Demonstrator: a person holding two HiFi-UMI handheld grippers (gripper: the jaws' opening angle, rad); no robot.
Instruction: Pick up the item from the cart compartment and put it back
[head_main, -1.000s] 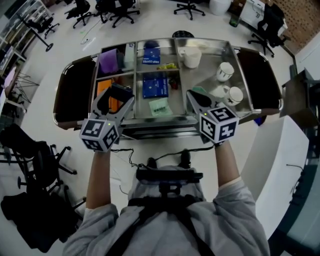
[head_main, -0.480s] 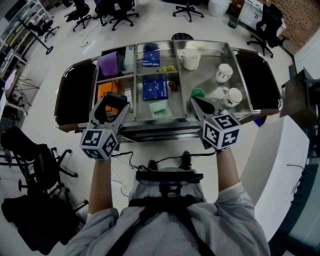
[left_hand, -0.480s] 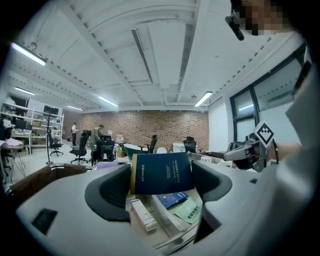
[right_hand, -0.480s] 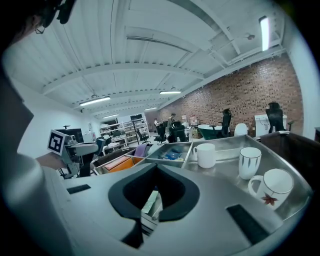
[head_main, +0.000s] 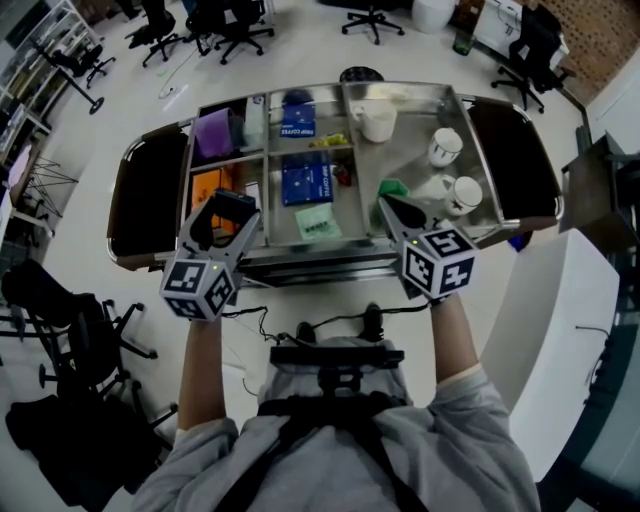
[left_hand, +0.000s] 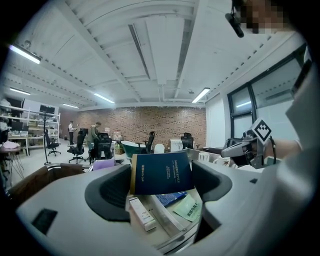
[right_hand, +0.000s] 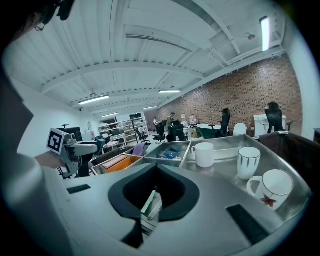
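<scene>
Steel cart (head_main: 405, 150) w/ divided compts sits right in front of the person, both arms out over its near edge. L gripper (head_main: 228, 208) is clamped on a flat dark-blue box (left_hand: 161, 172), jaws wide, pads on its two side edges. The box is up off the cart, over the front-left compt w/ the orange thing (head_main: 203, 185). R gripper (head_main: 395, 210) hangs over the near edge of the big right compt, jaw tips together. A thin green-and-white packet (right_hand: 150, 209) shows in the hollow betw. its jaws; can't tell if it's gripped. Three white mugs (head_main: 445, 147) stand in that right compt. Mid compt: another blue box (head_main: 305, 180) lying flat, pale green packet (head_main: 318, 225) nearer the front. Purple item (head_main: 213, 130) in the back-left compt.
</scene>
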